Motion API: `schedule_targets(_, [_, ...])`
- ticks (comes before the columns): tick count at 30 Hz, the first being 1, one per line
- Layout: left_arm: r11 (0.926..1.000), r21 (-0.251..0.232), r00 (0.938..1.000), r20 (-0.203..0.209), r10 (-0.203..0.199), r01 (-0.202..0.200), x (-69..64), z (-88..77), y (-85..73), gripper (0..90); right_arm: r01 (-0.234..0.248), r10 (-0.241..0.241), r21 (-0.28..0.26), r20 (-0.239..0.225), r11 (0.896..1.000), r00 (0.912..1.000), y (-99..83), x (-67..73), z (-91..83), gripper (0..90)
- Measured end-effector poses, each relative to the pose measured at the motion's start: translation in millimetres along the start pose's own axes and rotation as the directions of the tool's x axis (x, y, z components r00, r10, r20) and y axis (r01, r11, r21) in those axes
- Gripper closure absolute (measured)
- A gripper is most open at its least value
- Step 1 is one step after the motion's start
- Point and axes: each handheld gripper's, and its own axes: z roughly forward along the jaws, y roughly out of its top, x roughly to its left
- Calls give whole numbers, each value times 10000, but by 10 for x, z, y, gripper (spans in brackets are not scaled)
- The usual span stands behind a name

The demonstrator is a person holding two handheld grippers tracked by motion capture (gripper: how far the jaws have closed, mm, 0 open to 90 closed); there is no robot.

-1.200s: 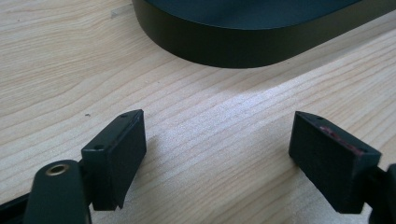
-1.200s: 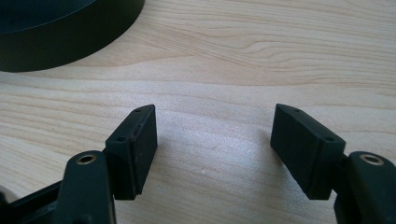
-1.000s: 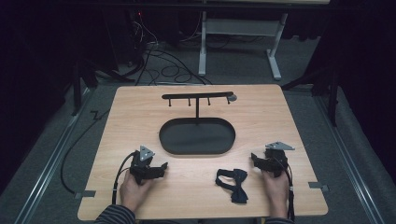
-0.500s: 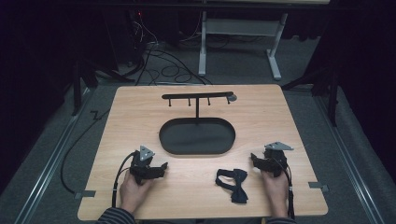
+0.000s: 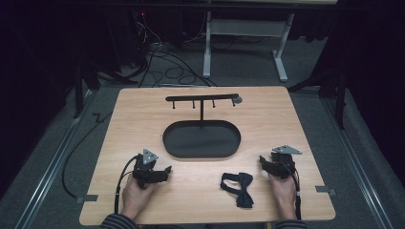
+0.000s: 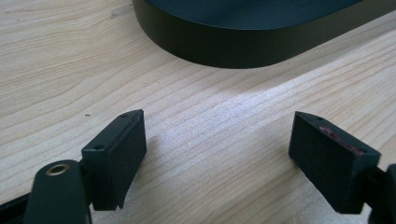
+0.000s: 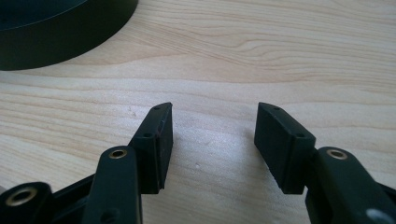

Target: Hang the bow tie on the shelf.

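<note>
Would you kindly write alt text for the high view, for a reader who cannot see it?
A person's hands rest two open grippers, left and right, on a wooden table, with a black bow tie lying between them, nearer the right one. Behind stands a black oval tray with a T-shaped hook rack.

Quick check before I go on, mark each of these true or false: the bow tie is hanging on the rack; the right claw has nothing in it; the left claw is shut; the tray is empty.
1. The bow tie hangs on the rack. False: it lies on the table.
2. The right claw holds nothing. True; its jaws have just been closing.
3. The left claw is shut. False: it stands wide open.
4. The tray is empty. True.
</note>
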Motion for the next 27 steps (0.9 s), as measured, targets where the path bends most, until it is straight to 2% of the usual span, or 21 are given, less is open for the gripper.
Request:
schedule_targets(2, [10000, 12, 10000, 17, 1, -1, 1, -1, 0, 196, -37, 37, 5, 28, 10000, 10000, -3, -2, -5, 510])
schedule_targets(4, [10000, 11, 10000, 19, -2, 2, 1, -1, 0, 196, -257, 254, -113, -291, 9996, 9993, -8, -32, -17, 547])
schedule_targets(11, [10000, 12, 10000, 18, 3, -3, 1, -1, 0, 196, -91, 43, -619, -787, 9980, 9969, 11, 16, -159, 588])
schedule_targets(12, [10000, 13, 10000, 17, 2, -2, 1, -1, 0, 196, 61, -148, -737, -1178, 9973, 9929, 9, 61, -205, 597])
schedule_targets(14, [10000, 11, 10000, 15, 1, -1, 1, -1, 0, 196, 234, -334, -711, -1421, 9972, 9893, 12, 108, -232, 593])
schedule_targets(16, [10000, 12, 10000, 14, 2, -2, 1, -1, 0, 196, 486, -587, -695, -1509, 9964, 9868, 21, 160, -262, 583])
schedule_targets(18, [10000, 11, 10000, 15, 2, -2, 1, -1, 0, 196, 458, -600, -815, -1810, 9956, 9817, 27, 189, -283, 583])
schedule_targets(20, [10000, 13, 10000, 14, 1, -1, 1, -1, 0, 196, 427, -584, -852, -1909, 9954, 9799, 30, 201, -292, 583])
schedule_targets(21, [10000, 13, 10000, 14, 1, -1, 1, -1, 0, 196, 525, -706, -914, -2083, 9944, 9755, 49, 254, -317, 583])
schedule_targets(27, [10000, 3, 10000, 1, 0, 0, 0, 0, 0, 196, 865, -1077, -967, -2414, 9915, 9644, 76, 366, -357, 576])
